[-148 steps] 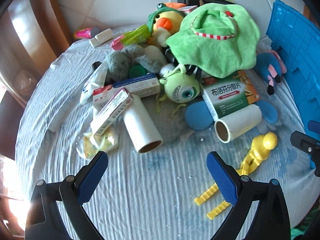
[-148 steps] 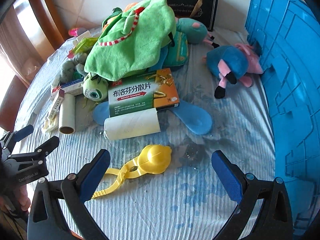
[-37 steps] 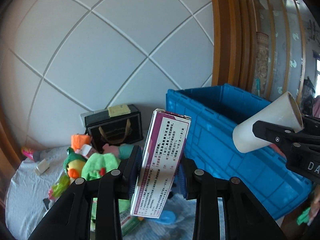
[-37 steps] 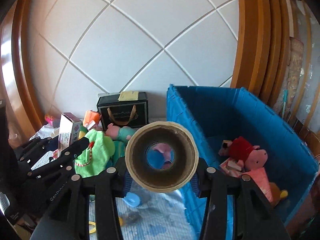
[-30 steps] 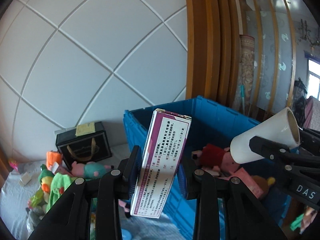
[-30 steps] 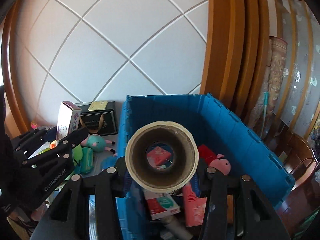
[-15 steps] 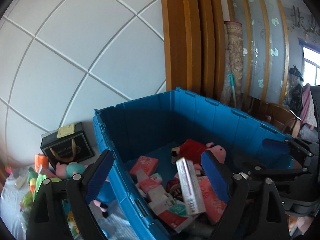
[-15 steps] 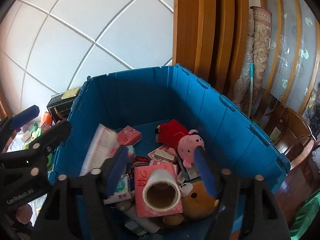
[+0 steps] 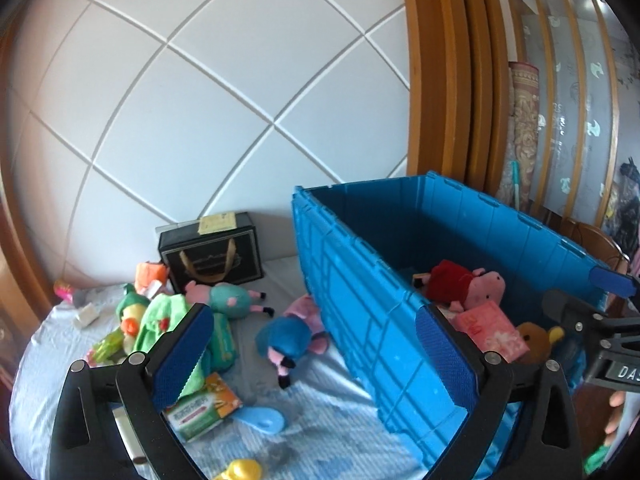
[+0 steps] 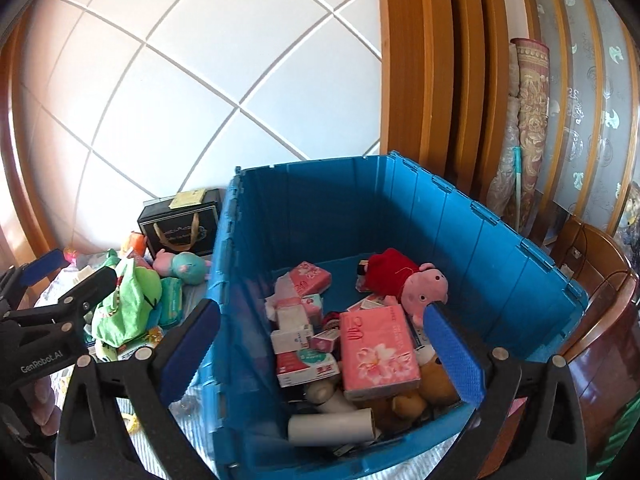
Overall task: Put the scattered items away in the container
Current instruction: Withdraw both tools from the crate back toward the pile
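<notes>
Your left gripper [image 9: 316,356] and right gripper [image 10: 320,344] are both opening, fingers wide apart and empty, blue container [image 10: 500,240] at frame centre.

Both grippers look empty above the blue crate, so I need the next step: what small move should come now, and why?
Probably swing the left gripper back toward the items on the pale bedsheet. Both sets of jaws are opening with nothing between them; the right gripper hangs over the blue plastic crate, where the white paper roll lies. The blue plush toy beside the crate looks nearest.
</notes>
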Tool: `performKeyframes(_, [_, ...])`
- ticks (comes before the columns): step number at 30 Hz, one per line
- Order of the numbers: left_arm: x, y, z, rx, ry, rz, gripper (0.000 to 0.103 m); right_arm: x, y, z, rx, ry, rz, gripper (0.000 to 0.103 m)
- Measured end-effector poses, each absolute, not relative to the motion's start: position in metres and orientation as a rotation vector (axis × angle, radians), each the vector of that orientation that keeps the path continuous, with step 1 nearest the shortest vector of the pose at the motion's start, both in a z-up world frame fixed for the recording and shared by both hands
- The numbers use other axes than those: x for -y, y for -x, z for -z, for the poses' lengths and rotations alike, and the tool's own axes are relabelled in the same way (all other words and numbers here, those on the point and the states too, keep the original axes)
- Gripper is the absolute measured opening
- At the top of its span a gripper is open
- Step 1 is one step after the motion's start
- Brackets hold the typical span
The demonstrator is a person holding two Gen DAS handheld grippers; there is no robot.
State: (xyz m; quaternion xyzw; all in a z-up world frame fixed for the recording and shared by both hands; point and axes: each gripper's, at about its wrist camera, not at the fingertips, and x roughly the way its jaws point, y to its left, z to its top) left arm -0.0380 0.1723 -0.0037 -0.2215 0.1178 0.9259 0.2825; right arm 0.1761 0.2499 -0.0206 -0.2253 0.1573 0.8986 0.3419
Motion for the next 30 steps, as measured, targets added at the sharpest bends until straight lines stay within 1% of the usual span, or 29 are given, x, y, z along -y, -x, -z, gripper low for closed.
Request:
performKeyframes(7, [-0.085, 0.019, 0.017, -0.313, 0.652, -2.560, 0.102, -0.171, -0.170, 0.021, -0.354, 0.592, -2.397, 0.103])
performKeyframes(13, [-0.027, 0.001, 0.031, -0.314, 0.718, -2.597, 0.102, -0.114, -0.171, 0.030, -0.352, 0.610, -2.445, 0.103])
performKeyframes(17, [-0.001, -0.010, 0.034, -0.309, 0.743, -2.580, 0.102, -0.091, -0.172, 0.033, -0.364, 0.619, -2.453, 0.103])
performKeyframes(23, [0.030, -0.020, 0.033, -0.232, 0.758, -2.552, 0.102, -0.067, -0.181, 0.027, -0.358, 0.597, -2.464, 0.103])
performKeyframes(30, [0.045, -0.034, 0.034, -0.267, 0.736, -2.609, 0.102, -0.051, -0.187, 0.026, -0.349, 0.588, -2.459, 0.103])
